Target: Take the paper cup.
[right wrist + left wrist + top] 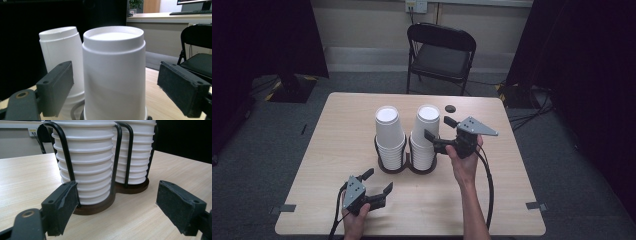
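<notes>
**Worktop set, top cup not yet gripped**

Pale worktop. Jaws of right gripper spread wide around right cup stack, touching nothing. At 7 o'clock, left gripper agape, empty, facing holder. No cup lifted; grasp and pull remaining.

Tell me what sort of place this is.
Probably an office or lab room set up for recording: a wooden table on grey carpet, dark curtains at both sides, a folding chair behind, and a desk with a keyboard in the right gripper view.

Cup stacks' tops – cut off
</notes>
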